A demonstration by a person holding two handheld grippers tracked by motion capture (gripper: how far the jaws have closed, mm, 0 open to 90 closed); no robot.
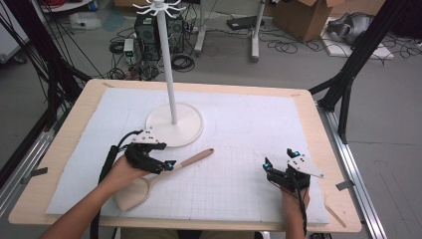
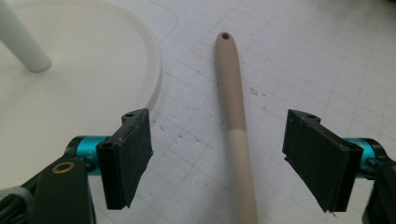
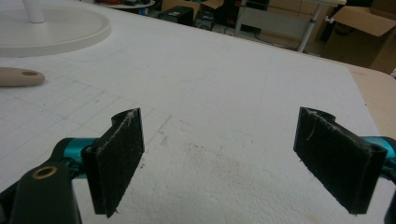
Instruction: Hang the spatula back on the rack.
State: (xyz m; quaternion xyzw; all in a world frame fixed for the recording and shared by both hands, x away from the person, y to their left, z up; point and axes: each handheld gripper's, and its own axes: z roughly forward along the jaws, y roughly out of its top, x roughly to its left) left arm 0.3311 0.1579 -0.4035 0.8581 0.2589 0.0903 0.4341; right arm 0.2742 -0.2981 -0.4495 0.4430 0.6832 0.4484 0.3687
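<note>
The left hand-held gripper (image 2: 217,158) stands wide, its two black jaws on either side of a wooden spatula's handle (image 2: 236,121) without touching it. The spatula (image 1: 164,174) lies flat on the white gridded mat (image 1: 239,144) that covers the bench (image 1: 64,144). Its handle points up and to the right in the high view, and its broad blade lies near the person's left forearm. The small hole at the handle's tip lies ahead of the jaws.

Just beside the gripper sits the round white base of a tall hook stand (image 1: 173,122), whose pole rises to a ring of hooks at the top.

The right hand-held gripper (image 1: 280,163) rests well apart, on the right side of the mat, its jaws also wide and holding nothing.

Judging from this, the work is at its start: the spatula is lined up for a grasp but not yet gripped or lifted, and hanging it on the stand would still be ahead.
</note>
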